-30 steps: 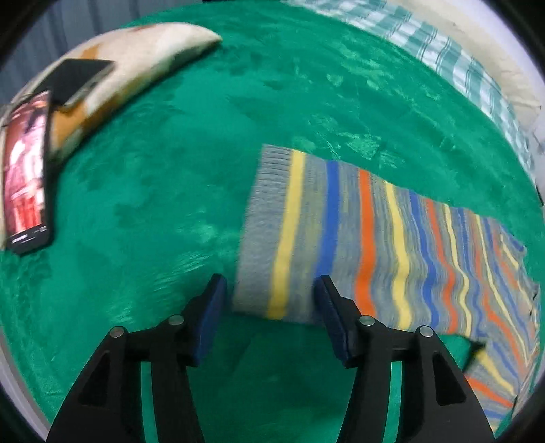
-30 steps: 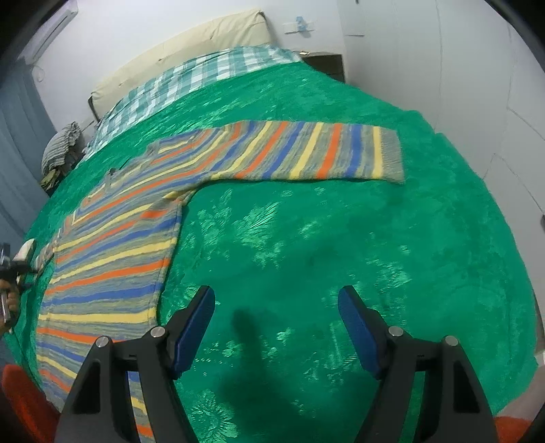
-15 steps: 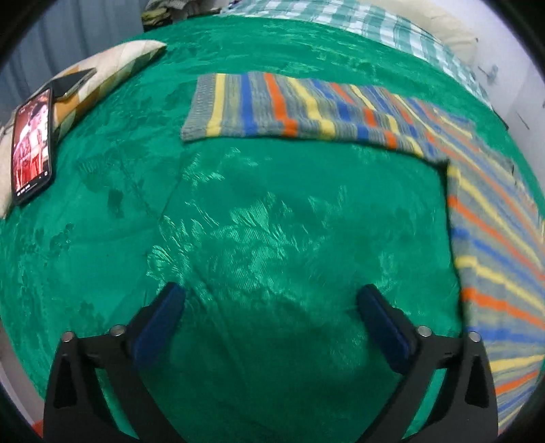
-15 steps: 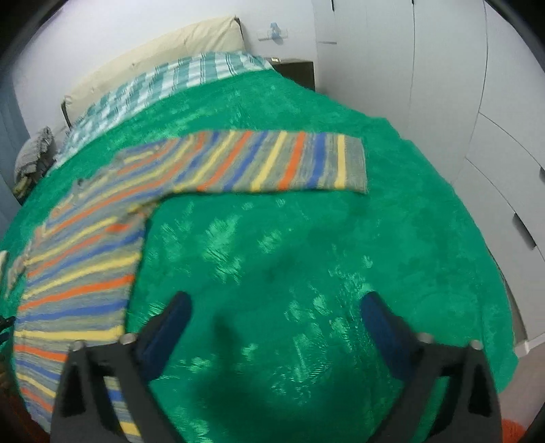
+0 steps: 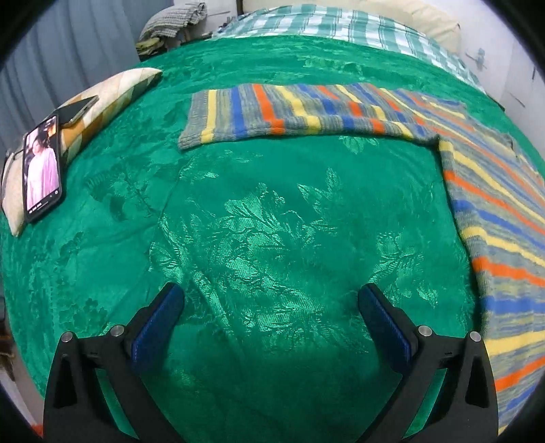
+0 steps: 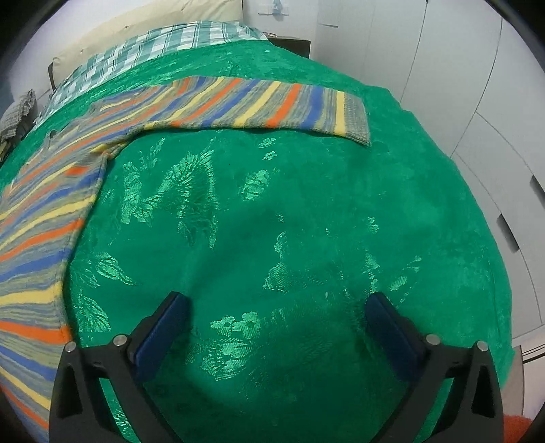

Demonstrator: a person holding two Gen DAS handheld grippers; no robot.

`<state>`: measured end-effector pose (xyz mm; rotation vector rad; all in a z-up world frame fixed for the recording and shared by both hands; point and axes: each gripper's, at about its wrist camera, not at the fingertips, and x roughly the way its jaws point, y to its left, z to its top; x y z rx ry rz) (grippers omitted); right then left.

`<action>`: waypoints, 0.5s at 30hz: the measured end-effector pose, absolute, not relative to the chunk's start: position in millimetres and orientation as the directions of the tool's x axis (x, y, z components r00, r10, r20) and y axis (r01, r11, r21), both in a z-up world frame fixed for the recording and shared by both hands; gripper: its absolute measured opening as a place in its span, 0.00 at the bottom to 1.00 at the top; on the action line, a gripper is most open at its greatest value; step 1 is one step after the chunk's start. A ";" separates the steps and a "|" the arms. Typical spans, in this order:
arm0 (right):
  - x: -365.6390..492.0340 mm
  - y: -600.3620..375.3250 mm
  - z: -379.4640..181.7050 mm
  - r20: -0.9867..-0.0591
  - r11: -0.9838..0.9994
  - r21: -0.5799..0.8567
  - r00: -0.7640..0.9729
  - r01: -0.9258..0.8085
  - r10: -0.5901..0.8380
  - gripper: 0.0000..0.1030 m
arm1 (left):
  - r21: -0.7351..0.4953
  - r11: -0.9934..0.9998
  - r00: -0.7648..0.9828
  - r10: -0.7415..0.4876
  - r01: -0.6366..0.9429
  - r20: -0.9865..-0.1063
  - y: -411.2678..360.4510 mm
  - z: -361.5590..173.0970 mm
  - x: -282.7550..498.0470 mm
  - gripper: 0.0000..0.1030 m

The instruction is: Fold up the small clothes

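Observation:
A striped knit sweater in grey, yellow, blue and orange lies flat on a green bedspread. In the left wrist view its left sleeve (image 5: pixel 289 112) stretches across the far middle and its body (image 5: pixel 494 218) runs down the right edge. In the right wrist view the other sleeve (image 6: pixel 272 105) lies across the far middle and the body (image 6: pixel 37 238) fills the left edge. My left gripper (image 5: pixel 270 313) is open and empty, above bare bedspread short of the sleeve. My right gripper (image 6: pixel 277 320) is open and empty, above bare bedspread short of its sleeve.
A patterned pillow (image 5: pixel 112 98) at the far left carries a lit phone (image 5: pixel 41 173) and a dark phone (image 5: pixel 76 107). A green checked sheet (image 5: pixel 323 24) and a cream pillow (image 6: pixel 136 24) lie at the bed's head. White wardrobe doors (image 6: pixel 477 85) stand to the right of the bed.
My left gripper has drawn back from the sleeve cuff it straddled and opened wide. My right gripper has also opened wider and shifted a little. The sweater lies spread out as before.

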<state>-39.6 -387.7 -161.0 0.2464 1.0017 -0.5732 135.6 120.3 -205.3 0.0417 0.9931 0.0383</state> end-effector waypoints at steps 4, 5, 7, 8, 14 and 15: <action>-37.9 -387.7 -162.1 -0.851 0.828 -0.063 0.403 0.557 -0.336 1.00 | 0.061 0.998 0.541 0.055 -0.005 -0.839 119.6 -207.2 135.5 1.00; -37.5 -387.2 -162.2 -0.852 0.829 -0.063 0.402 0.556 -0.335 1.00 | 0.059 0.998 0.540 0.053 -0.005 -0.840 120.0 -207.4 135.3 1.00; -37.6 -387.6 -162.6 -0.853 0.830 -0.060 0.402 0.555 -0.331 1.00 | 0.060 0.998 0.540 0.054 -0.005 -0.840 119.5 -207.6 135.3 1.00; -37.6 -388.2 -163.0 -0.854 0.830 -0.058 0.403 0.554 -0.328 1.00 | 0.063 0.998 0.541 0.056 -0.005 -0.839 119.1 -207.5 135.1 1.00; -38.3 -388.1 -163.8 -0.854 0.834 -0.055 0.406 0.549 -0.324 1.00 | 0.069 0.998 0.545 0.062 -0.007 -0.836 117.4 -207.9 134.4 1.00; -38.9 -387.7 -163.9 -0.854 0.834 -0.055 0.406 0.549 -0.324 1.00 | 0.071 0.997 0.548 0.063 -0.007 -0.834 117.0 -208.0 133.9 1.00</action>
